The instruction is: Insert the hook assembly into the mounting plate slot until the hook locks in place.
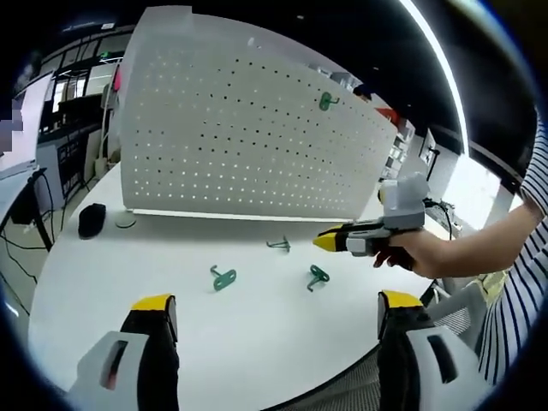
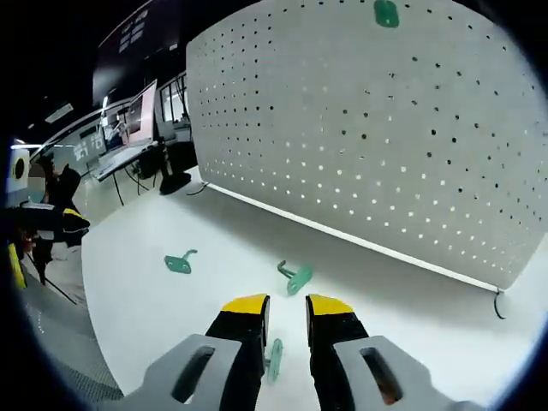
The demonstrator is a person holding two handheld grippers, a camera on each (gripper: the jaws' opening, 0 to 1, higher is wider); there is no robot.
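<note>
- In the left gripper view, we see our left gripper (image 1: 278, 306) at the bottom of the frame with its yellow-tipped jaws spread wide and nothing between them.
- Between and above those jaws, on the white table (image 1: 257, 342), lie two green hooks: one hook (image 1: 223, 277) left of centre and a second hook (image 1: 318, 276) right of centre, both well apart from the jaw tips.
- A third hook (image 1: 279, 245), darker and thinner, lies further up the frame, near the foot of the pegboard (image 1: 248, 128).
- The white pegboard stands upright across the upper middle of the frame, and a green mounted hook (image 1: 326, 101) sits on its face at upper right.
- From the right edge comes the right gripper (image 1: 327, 241), held by a person's hand (image 1: 411, 253); its yellow tip hangs just above and to the right of the second hook. We cannot tell from here whether anything is in it.
- In the right gripper view, our right gripper (image 2: 287, 306) rises from the bottom centre, jaws close together with a narrow gap.
- A pale green hook (image 2: 274, 360) lies low in that gap, between the jaw bodies and below the yellow tips; we cannot tell if the jaws press on it.
- Two more hooks lie on the table beyond the tips, one (image 2: 297, 276) just above them and one (image 2: 180, 262) to the left.
</note>
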